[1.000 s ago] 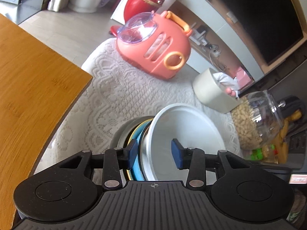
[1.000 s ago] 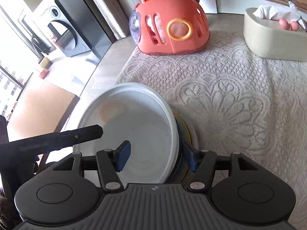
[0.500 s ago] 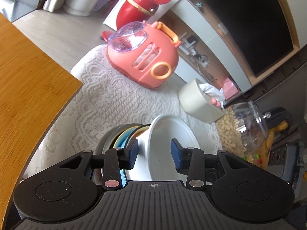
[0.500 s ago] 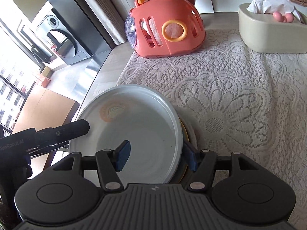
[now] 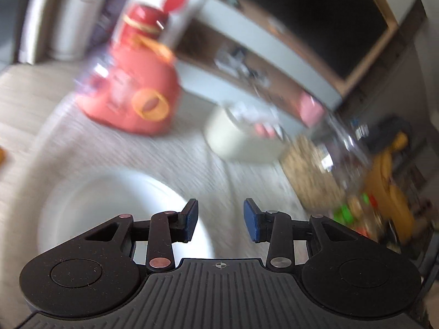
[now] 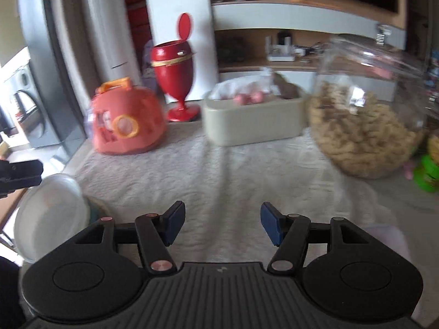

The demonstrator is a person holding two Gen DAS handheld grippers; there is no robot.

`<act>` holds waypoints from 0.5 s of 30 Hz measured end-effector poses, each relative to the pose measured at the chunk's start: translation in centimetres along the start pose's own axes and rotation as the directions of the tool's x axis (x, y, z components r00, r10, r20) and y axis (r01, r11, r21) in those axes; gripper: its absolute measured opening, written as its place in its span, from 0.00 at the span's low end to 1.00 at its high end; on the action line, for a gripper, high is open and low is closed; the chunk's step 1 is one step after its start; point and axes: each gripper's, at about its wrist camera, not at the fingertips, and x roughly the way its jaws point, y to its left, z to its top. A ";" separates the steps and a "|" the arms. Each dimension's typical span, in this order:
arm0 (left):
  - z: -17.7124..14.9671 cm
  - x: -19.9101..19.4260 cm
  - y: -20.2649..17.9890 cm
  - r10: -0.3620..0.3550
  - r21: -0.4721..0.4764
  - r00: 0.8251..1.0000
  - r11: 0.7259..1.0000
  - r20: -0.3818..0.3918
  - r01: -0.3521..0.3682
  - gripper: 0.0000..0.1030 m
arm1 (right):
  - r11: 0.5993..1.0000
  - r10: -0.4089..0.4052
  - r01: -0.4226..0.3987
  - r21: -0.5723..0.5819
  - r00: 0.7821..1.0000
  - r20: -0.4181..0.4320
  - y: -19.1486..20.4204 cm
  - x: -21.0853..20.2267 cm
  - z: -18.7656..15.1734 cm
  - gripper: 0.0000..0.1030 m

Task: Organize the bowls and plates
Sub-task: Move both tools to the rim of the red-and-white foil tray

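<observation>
White lace cloth (image 6: 219,181) covers the surface ahead of both my grippers, and both views are smeared with blur. My left gripper (image 5: 221,218) is released, its blue pads (image 5: 251,219) apart with nothing between them. Just below and to the left of it sits the white plate (image 5: 109,208), face up; its near rim passes behind the left finger, and I cannot tell whether they touch. Further ahead and to the left stands the coral toy case (image 5: 131,101) with its orange ring, and ahead to the right a cream box (image 5: 236,139); a jar of peanuts (image 5: 310,170) is off to the right.

My right gripper (image 6: 222,226) is also released, jaws wide and holding nothing, over bare cloth. From this view the white plate (image 6: 46,216) lies low at the far left of the gripper, on top of a darker rim that I take for other dishes, though the blur hides what they are. The left gripper's black tip (image 6: 20,171) shows just above that plate. Ahead I see the coral toy case (image 6: 126,120), a red goblet-shaped bin (image 6: 175,74), the cream box (image 6: 252,120) and the jar of peanuts (image 6: 362,120)
</observation>
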 end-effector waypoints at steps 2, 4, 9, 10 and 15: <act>-1.2 4.0 -3.3 -0.041 0.055 0.994 0.997 -0.099 0.046 0.39 | 0.992 -0.093 0.093 0.088 0.996 -0.002 -4.8 -0.8 -1.1 0.60; -2.9 8.1 -6.5 -0.087 0.078 0.974 0.991 -0.209 0.105 0.39 | 0.968 -0.163 0.162 0.190 0.987 -0.014 -9.4 -1.6 -2.5 0.60; -7.1 16.2 -12.8 -0.206 0.034 0.888 0.970 -0.412 0.241 0.39 | 0.894 -0.259 0.265 0.361 0.964 -0.067 -18.1 -2.2 -6.6 0.60; -7.7 17.4 -13.7 -0.217 0.027 0.874 0.967 -0.435 0.254 0.39 | 0.882 -0.269 0.277 0.381 0.960 -0.074 -19.2 -2.0 -7.3 0.60; -10.6 21.3 -17.4 -0.216 0.031 0.830 0.963 -0.515 0.269 0.39 | 0.833 -0.263 0.278 0.478 0.960 -0.100 -23.4 -1.2 -10.1 0.60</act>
